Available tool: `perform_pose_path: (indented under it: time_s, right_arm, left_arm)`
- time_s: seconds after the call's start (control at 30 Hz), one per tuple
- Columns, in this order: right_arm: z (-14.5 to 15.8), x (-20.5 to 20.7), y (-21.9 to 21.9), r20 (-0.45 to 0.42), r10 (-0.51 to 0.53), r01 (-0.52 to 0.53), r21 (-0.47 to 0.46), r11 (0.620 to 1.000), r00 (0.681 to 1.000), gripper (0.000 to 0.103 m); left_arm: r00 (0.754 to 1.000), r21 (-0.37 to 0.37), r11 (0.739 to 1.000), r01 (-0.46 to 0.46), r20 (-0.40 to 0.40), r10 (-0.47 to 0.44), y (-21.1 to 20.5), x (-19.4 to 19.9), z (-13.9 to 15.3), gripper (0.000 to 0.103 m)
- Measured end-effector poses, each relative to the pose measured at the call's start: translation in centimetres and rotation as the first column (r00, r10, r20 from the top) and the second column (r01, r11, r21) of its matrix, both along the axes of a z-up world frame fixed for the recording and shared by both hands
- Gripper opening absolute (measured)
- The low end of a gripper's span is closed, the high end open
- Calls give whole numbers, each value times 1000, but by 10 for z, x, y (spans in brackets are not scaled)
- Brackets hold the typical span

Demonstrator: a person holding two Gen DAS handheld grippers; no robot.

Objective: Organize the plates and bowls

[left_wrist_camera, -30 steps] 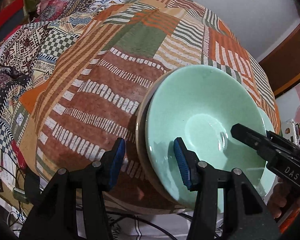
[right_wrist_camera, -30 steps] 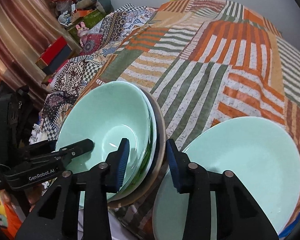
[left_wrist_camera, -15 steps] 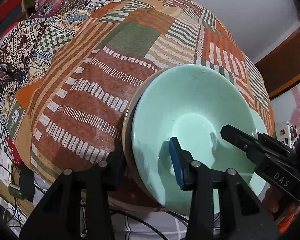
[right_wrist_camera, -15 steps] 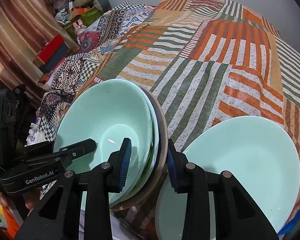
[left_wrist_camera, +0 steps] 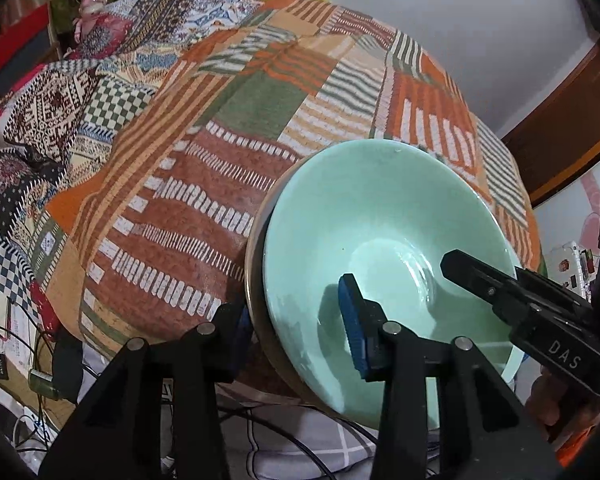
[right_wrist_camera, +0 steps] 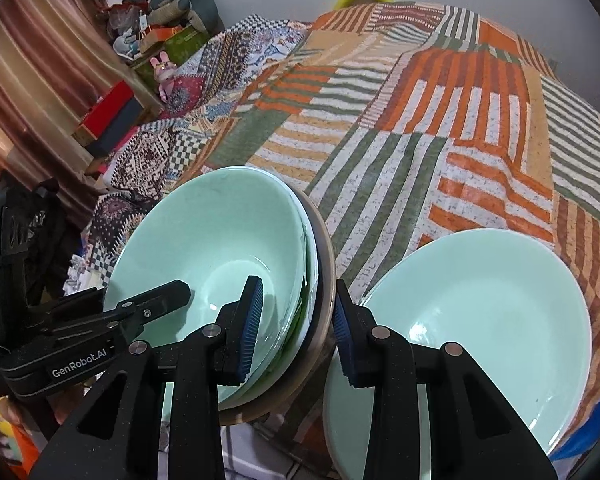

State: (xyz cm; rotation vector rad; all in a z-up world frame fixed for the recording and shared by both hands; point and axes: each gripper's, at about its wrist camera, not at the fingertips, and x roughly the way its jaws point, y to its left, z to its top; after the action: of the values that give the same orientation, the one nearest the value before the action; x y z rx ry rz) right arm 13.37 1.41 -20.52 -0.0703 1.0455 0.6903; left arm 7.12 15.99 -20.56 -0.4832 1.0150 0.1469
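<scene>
A stack of nested bowls, a mint-green bowl on top and a brown-rimmed one outermost, is held between both grippers over the near edge of the bed. My left gripper is shut on the stack's left rim, one blue pad inside the bowl and the other half hidden behind the rim. My right gripper is shut on the opposite rim, its pads on either side of it. A mint-green plate lies flat on the quilt just right of the stack.
The bed is covered by a patchwork quilt. Boxes and soft toys crowd the far left by a curtain. Cables lie on the floor at lower left. A person's hand holds the right gripper's handle.
My left gripper's jaws closed onto the stack's rim, then it rose a little with the stack. The right gripper kept its grip and barely moved.
</scene>
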Motion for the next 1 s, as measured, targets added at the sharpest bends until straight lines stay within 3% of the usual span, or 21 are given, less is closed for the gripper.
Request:
perform_pose_path:
  time_s: [0.43,1.0]
  right_arm:
    - [33,-8,-21,70,-35,30,69,997,997,31]
    - [57,-16,-81,112,-137,119,149,982,984,31]
  left_arm:
    - [996,36,999,16,91,-20,-18,-3,42,41]
    - [979,82,991,107,167,-120,-72,3,81,41]
